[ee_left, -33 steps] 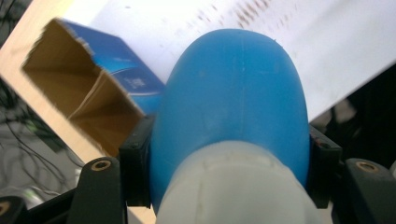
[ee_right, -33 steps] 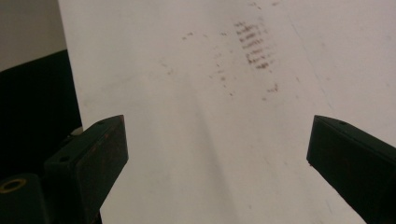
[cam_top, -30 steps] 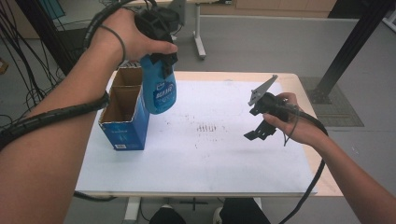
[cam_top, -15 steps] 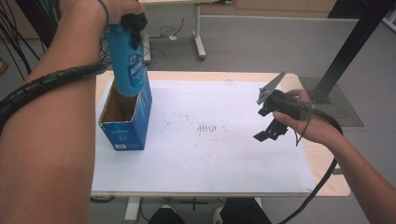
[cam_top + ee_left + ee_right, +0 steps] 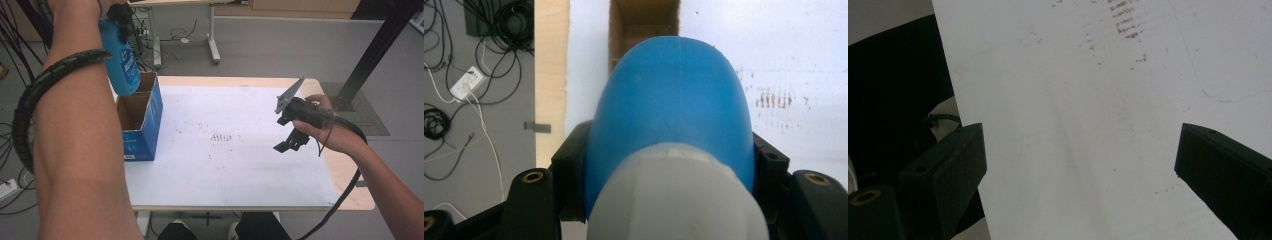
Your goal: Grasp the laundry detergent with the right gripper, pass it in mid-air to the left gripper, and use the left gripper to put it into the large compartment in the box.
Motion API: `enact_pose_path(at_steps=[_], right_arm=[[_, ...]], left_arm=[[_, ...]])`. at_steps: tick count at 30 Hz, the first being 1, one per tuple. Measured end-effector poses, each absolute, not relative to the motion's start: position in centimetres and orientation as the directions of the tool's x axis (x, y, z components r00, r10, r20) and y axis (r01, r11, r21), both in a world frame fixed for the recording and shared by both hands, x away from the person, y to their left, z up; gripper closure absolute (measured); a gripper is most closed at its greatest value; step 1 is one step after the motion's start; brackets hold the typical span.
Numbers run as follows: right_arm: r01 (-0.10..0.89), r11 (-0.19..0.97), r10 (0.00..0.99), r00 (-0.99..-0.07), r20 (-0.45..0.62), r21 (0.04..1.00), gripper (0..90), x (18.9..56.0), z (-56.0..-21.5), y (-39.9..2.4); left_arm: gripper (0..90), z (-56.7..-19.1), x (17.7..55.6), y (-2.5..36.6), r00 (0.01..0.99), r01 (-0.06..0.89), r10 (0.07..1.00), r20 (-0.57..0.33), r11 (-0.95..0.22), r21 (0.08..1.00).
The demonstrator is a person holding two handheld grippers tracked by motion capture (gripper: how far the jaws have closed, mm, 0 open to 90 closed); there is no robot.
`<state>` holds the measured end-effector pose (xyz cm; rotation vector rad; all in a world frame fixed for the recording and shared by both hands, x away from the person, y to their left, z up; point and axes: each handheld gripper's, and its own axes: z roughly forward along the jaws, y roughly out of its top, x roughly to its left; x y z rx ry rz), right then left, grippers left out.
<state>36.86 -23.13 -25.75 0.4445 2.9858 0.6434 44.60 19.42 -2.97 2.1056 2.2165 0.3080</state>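
Clamping blue bottle near its pale cap, left gripper jaws pressed on both flanks, bottle hanging base-down. Held high, above and just behind open blue carton; in left gripper view, carton's brown mouth straight beyond the bottle's base. Grip at the cap end likely chosen so the body stays free to enter the narrow opening upright. Carton standing at left edge of white sheet on table, flaps up. Right gripper idle over sheet's right side, jaws wide apart, nothing between them; probably parked clear of the drop path.
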Motion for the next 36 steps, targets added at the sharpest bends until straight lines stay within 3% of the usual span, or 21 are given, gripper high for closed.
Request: enact_pose_path(at_steps=[36], right_arm=[[0.269, 0.872, 0.289, -0.957, 0.014, 0.409, 6.5, 37.1, -26.8, -23.0]], left_arm=[[37.1, -12.7, 45.9, 22.7, -0.123, 0.983, 0.991, 0.045, 0.116, 0.142]])
